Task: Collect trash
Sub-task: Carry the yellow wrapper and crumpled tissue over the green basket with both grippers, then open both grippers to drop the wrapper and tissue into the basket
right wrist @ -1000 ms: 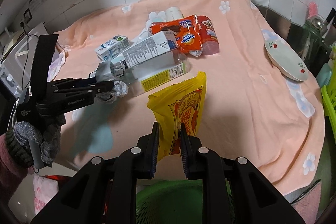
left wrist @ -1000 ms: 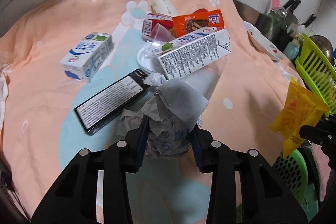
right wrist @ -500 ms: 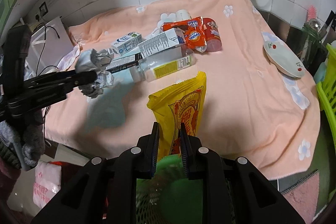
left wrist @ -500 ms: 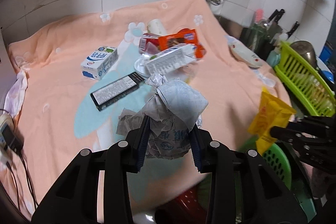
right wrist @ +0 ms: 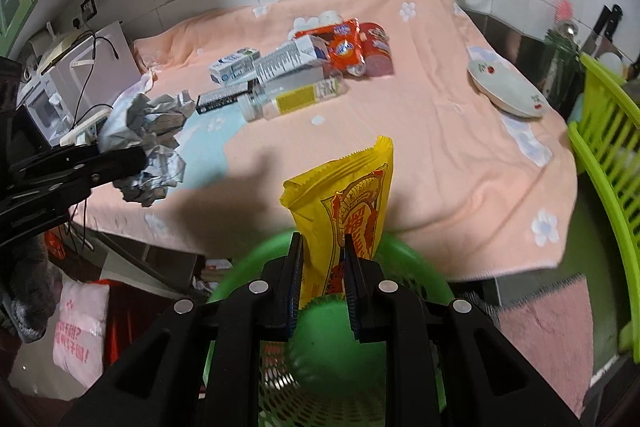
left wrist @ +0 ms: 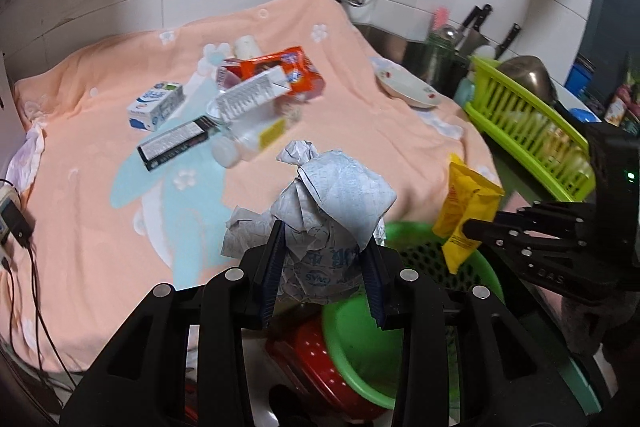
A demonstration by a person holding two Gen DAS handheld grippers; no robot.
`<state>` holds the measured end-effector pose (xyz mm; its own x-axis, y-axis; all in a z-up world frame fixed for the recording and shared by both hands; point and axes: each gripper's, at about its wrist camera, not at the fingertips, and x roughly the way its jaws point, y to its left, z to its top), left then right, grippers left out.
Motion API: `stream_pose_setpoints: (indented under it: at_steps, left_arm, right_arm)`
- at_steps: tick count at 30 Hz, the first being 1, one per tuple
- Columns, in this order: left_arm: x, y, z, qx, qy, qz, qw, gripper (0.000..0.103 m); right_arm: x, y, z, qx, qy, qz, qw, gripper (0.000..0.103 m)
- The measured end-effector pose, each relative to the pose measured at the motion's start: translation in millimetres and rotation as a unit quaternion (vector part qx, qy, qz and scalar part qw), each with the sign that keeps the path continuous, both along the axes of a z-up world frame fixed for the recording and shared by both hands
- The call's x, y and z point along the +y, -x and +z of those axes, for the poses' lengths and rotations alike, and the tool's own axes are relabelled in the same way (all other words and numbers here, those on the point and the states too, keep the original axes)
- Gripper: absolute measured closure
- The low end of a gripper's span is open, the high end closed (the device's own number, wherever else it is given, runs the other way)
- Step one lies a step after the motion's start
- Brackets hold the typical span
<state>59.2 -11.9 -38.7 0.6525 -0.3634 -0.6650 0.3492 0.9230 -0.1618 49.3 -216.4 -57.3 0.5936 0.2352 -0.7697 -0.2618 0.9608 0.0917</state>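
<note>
My left gripper (left wrist: 326, 267) is shut on a wad of crumpled grey-white paper (left wrist: 332, 203), held past the front edge of the peach cloth (left wrist: 100, 219) and over the rim of a green perforated basket (left wrist: 360, 347). My right gripper (right wrist: 322, 267) is shut on a yellow snack packet (right wrist: 348, 203), upright above the same green basket (right wrist: 332, 367). Each gripper shows in the other's view: the right gripper (left wrist: 472, 229) with the yellow packet (left wrist: 464, 211), the left gripper (right wrist: 138, 161) with the paper wad (right wrist: 152, 143). Further trash lies on the cloth: milk cartons (left wrist: 156, 105), a black box (left wrist: 180, 143), a clear bottle (left wrist: 252, 139) and an orange wrapper (left wrist: 292, 67).
A white dish (left wrist: 408, 89) sits on the cloth's right side, beside a lime dish rack (left wrist: 528, 131) and a knife holder. A red basket (left wrist: 312, 375) stands under the green one. Cables and a charger (left wrist: 16, 223) hang at the left edge. A pink bag (right wrist: 78, 331) lies on the floor.
Both grippers have drawn back from the cloth toward its front edge, still holding the paper wad and the yellow packet. The green basket now lies under both.
</note>
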Motion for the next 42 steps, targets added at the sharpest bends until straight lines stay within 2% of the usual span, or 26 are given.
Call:
stream_pose_setpoints:
  at_steps: [2, 9, 15, 21, 27, 35, 42]
  left_arm:
    - [-6.1, 7.9, -2.8, 0.004, 0.001, -0.006, 1.0000, 0.068]
    - [-26.7, 31.3, -12.3, 0.016, -0.003, -0.028, 0.9995, 0.067]
    - [-40.9, 43.4, -16.3, 0.023, -0.003, -0.046, 0.9987, 0.067]
    - [-53.7, 51.0, -21.8, 0.031, -0.009, -0.058, 0.9978, 0.062]
    - [-61.5, 53.3, -24.9, 0.038, -0.010, -0.065, 0.9971, 0.057]
    - [-67.0, 53.4, -29.1, 0.047, -0.008, -0.072, 0.9963, 0.039]
    - [-57.7, 47.3, -28.6, 0.047, -0.007, -0.053, 0.9974, 0.036]
  right_arm:
    - [-6.2, 7.6, -3.5, 0.004, 0.000, -0.005, 1.000, 0.082]
    - [-23.7, 29.3, -8.2, 0.008, -0.006, -0.022, 1.000, 0.060]
    - [-33.9, 41.5, -3.1, -0.003, -0.011, -0.036, 0.999, 0.051]
    - [-41.9, 52.1, 4.5, -0.015, -0.014, -0.047, 0.999, 0.045]
    - [-49.2, 55.6, 8.9, -0.021, -0.016, -0.055, 0.998, 0.044]
    - [-53.2, 56.3, 8.3, -0.019, -0.021, -0.062, 0.998, 0.043]
    - [-51.2, 49.4, 7.5, -0.016, -0.025, -0.060, 0.998, 0.041]
